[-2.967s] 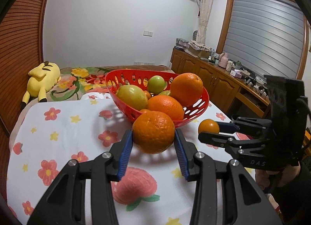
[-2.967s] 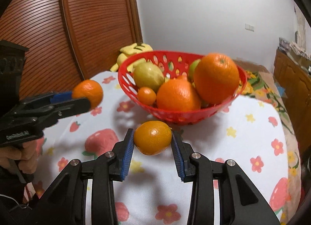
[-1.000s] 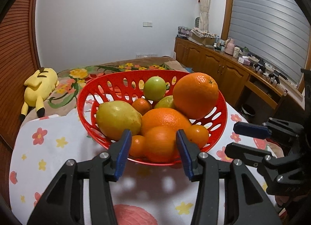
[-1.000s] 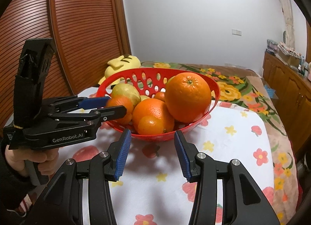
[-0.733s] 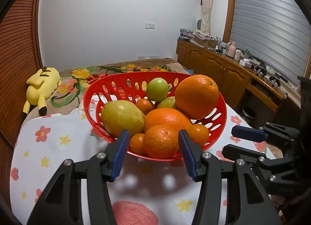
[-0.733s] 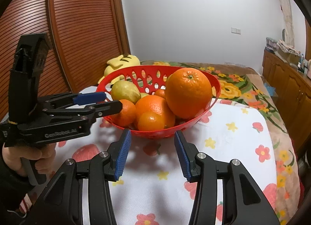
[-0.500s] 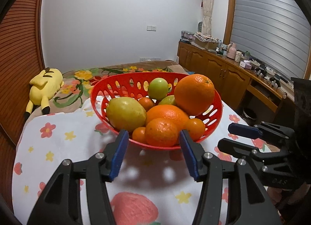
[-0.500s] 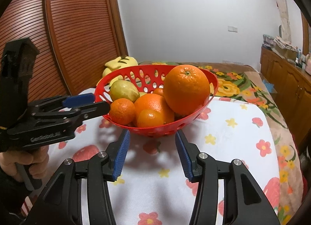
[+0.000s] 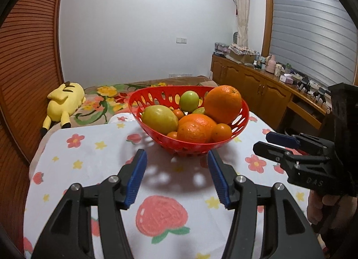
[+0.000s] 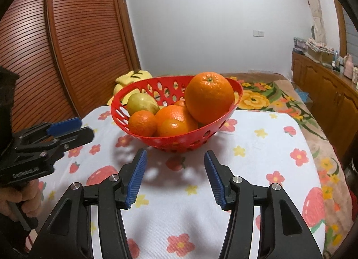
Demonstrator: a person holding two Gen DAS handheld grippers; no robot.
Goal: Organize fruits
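Left tongs point(image 9: 176, 178): standing spread with nothing between the blue pads; the jaws have just been opening; hovering over the bench on the near side of the basket, apart from it.
Right tongs point(image 10: 173, 178): also standing spread and holding nothing; the jaws have just been opening here too; hovering just short of the basket, pointing at its near wall.
Hands: a hand point(image 10: 20, 198) is gripping the handle of the left tongs, seen at the left edge of the right wrist view; another hand point(image 9: 322, 207) is gripping the right tongs at the right edge of the left wrist view.
Basket point(image 9: 156, 96): red, perforated, sitting on the bench beyond both tongs, serving as the landmark.
Fruits: all lying inside the basket; a large orange point(image 9: 223, 104) is sitting highest at its right side, a yellow-green pear point(image 9: 159, 119) at its left, a green fruit point(image 9: 189, 101) toward its back, and smaller oranges point(image 9: 193, 131) are crowding its front.
Bench point(image 9: 89, 147): covered with a white cloth printed with flowers and strawberries, carrying the basket.
Plush toy point(image 9: 63, 102): yellow, lying on the flowered bedspread behind and left of the basket.
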